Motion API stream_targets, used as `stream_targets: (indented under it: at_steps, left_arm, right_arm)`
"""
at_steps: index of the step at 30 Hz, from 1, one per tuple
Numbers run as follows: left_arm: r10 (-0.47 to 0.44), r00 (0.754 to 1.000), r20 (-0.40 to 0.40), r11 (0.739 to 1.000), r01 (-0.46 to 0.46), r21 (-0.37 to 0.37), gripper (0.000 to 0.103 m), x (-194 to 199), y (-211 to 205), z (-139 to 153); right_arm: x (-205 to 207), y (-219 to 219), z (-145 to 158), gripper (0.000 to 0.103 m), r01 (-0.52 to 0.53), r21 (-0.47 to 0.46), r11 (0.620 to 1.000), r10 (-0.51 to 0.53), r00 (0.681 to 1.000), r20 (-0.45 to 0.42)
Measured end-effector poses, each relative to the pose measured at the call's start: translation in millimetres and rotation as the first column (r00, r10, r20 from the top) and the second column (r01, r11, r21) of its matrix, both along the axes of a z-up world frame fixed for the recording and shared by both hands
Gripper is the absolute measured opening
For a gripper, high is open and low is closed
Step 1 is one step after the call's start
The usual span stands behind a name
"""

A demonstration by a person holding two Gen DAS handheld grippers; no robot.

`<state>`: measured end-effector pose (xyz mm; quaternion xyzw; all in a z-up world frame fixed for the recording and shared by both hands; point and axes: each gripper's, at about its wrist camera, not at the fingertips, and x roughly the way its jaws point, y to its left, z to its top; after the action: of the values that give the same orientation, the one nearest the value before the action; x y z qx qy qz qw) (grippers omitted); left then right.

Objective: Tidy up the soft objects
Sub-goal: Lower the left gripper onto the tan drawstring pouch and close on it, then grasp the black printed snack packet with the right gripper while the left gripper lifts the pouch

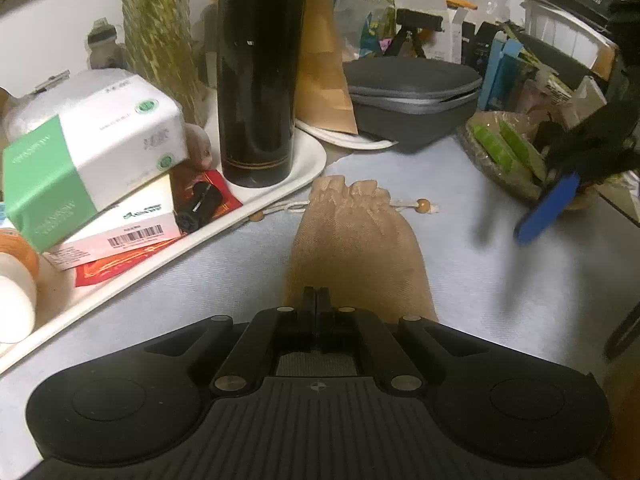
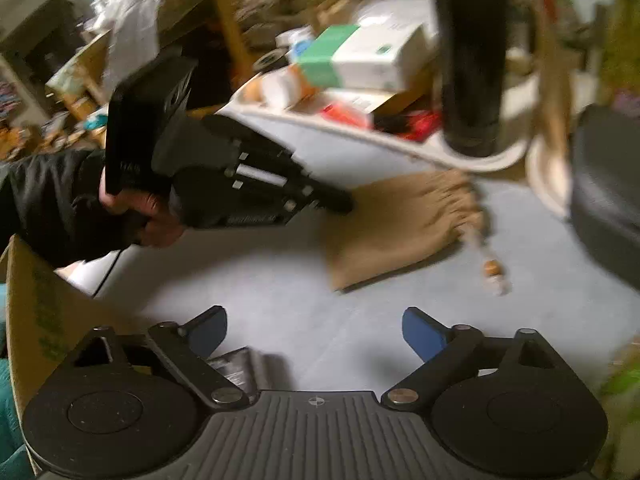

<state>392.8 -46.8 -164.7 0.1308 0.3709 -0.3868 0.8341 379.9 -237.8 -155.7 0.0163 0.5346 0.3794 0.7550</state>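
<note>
Dim indoor light, fisheye bending at the edges; the right wrist view is heavily motion-blurred.

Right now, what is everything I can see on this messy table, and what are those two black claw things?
Drawstring pouch: one, tan, lying flat on the pale blue cloth, mid-table.
Tall cylinder: one, black, standing on the white tray.
Boxes: several, green-and-white on top, stacked on the tray's left part.
Zip case: one, grey, behind the pouch.
Paper bag: one, brown, beside the cylinder.
Basket: one, woven, holding green packets, far right.
Left gripper: black, shut on the pouch's near end.
Right gripper: black with blue pads, open, nothing between them.
Hand: one, dark sleeve, holding the left gripper.
</note>
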Motion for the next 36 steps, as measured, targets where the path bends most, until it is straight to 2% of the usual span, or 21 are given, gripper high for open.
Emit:
stream_targets:
  at_steps: [4, 8, 11, 14, 15, 16, 18, 20, 23, 25, 27, 29, 31, 32, 36]
  left_arm:
    - [0.013, 1.0, 0.023, 1.0, -0.013, 0.001, 0.0, -5, 7, 8]
    - [0.035, 0.998, 0.052, 0.999, -0.035, -0.003, 0.001, -7, 12, 14]
    - [0.066, 0.996, 0.054, 0.998, -0.065, -0.027, 0.006, -4, 15, 18]
    - [0.077, 0.996, 0.051, 0.997, -0.076, -0.026, 0.02, -1, 14, 20]
    - [0.082, 0.995, 0.056, 0.996, -0.081, -0.027, 0.029, -1, 13, 20]
    - [0.084, 0.995, 0.059, 0.996, -0.082, -0.03, 0.037, -1, 12, 21]
    - [0.089, 0.994, 0.059, 0.996, -0.087, -0.03, 0.045, -2, 11, 21]
    - [0.085, 0.995, 0.054, 0.996, -0.084, -0.033, 0.047, -2, 9, 20]
    - [0.084, 0.996, 0.033, 0.996, -0.083, -0.029, 0.049, 1, 5, 17]
    - [0.087, 0.996, 0.022, 0.996, -0.086, -0.025, 0.057, 3, 2, 13]
    - [0.088, 0.996, 0.018, 0.996, -0.088, -0.029, 0.068, 4, -1, 10]
    - [0.087, 0.996, 0.011, 0.996, -0.086, -0.039, 0.072, 6, -4, 8]
    - [0.082, 0.997, -0.01, 0.996, -0.083, -0.045, 0.075, 10, -8, 5]
    - [0.08, 0.997, -0.018, 0.996, -0.081, -0.047, 0.075, 11, -10, 3]
    - [0.058, 0.997, -0.055, 0.998, -0.06, -0.032, 0.075, 17, -19, -6]
  right_arm:
    - [-5, 16, -8, 0.09, -0.132, 0.015, 0.991, 0.132, 0.991, -0.029]
    - [-14, 35, -16, 0.086, -0.266, 0.021, 0.964, 0.266, 0.964, -0.028]
    - [-20, 45, -20, 0.076, -0.343, 0.02, 0.939, 0.344, 0.939, -0.028]
    - [-24, 54, -27, 0.063, -0.395, -0.018, 0.919, 0.394, 0.919, -0.028]
    - [-26, 57, -31, 0.058, -0.416, -0.036, 0.909, 0.415, 0.909, -0.034]
    - [-26, 57, -33, 0.055, -0.419, -0.019, 0.908, 0.418, 0.908, -0.038]
    - [-28, 57, -34, 0.051, -0.431, -0.018, 0.902, 0.43, 0.902, -0.033]
    - [-30, 55, -30, 0.042, -0.437, -0.036, 0.899, 0.436, 0.9, -0.018]
    - [-26, 47, -24, 0.042, -0.383, -0.106, 0.918, 0.386, 0.922, 0.01]
    - [-23, 39, -20, 0.042, -0.332, -0.161, 0.93, 0.341, 0.94, 0.033]
    - [-19, 32, -16, 0.042, -0.28, -0.207, 0.937, 0.297, 0.953, 0.054]
    - [-15, 28, -14, 0.047, -0.232, -0.193, 0.953, 0.245, 0.969, 0.042]
    - [-12, 24, -14, 0.079, -0.214, -0.15, 0.965, 0.218, 0.976, 0.01]
    - [-12, 25, -13, 0.084, -0.216, -0.14, 0.966, 0.219, 0.976, 0.005]
    - [-20, 35, -18, 0.085, -0.258, -0.186, 0.948, 0.264, 0.964, 0.012]
